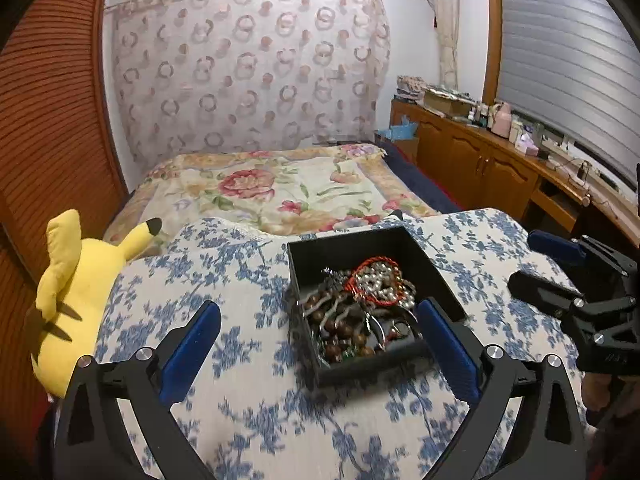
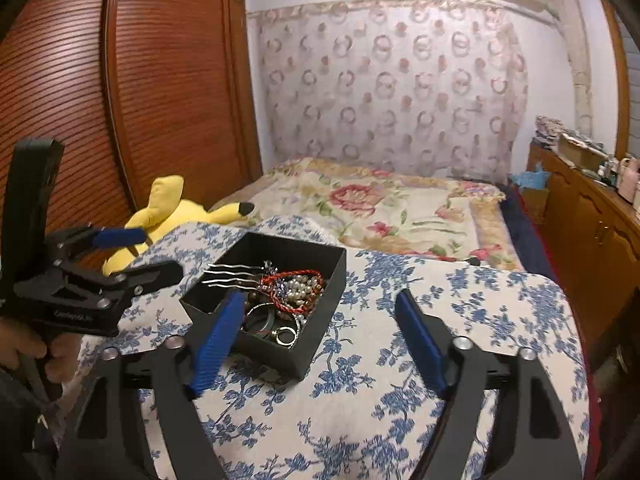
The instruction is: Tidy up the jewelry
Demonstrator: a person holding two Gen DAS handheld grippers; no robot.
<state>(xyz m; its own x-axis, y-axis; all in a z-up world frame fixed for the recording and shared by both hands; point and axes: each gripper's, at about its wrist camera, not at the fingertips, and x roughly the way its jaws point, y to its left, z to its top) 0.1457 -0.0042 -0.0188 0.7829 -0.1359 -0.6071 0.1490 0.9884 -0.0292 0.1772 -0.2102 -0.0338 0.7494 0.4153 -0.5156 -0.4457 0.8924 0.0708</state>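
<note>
Plush fabric, yellow with black-tipped ears, is seen at the far left in the toy (image 1: 76, 280) lying beside the counter (image 1: 248, 420), which is covered by a woven cloth printed with blue flowers. The left tongs (image 1: 320, 344) are held spread wide, grasping nothing, their ribbed blue pads flanking a square black box (image 1: 304, 256). In it a tangle of jewelry (image 1: 360, 304) is heaped: brown wooden beads, pearls, a red twisted cord. Wavy metal hairpins (image 2: 232, 276) and gold rings (image 2: 286, 335) are shown only by the right wrist view. The right tongs (image 2: 320, 332) are likewise released, one pad overlapping the box
</note>
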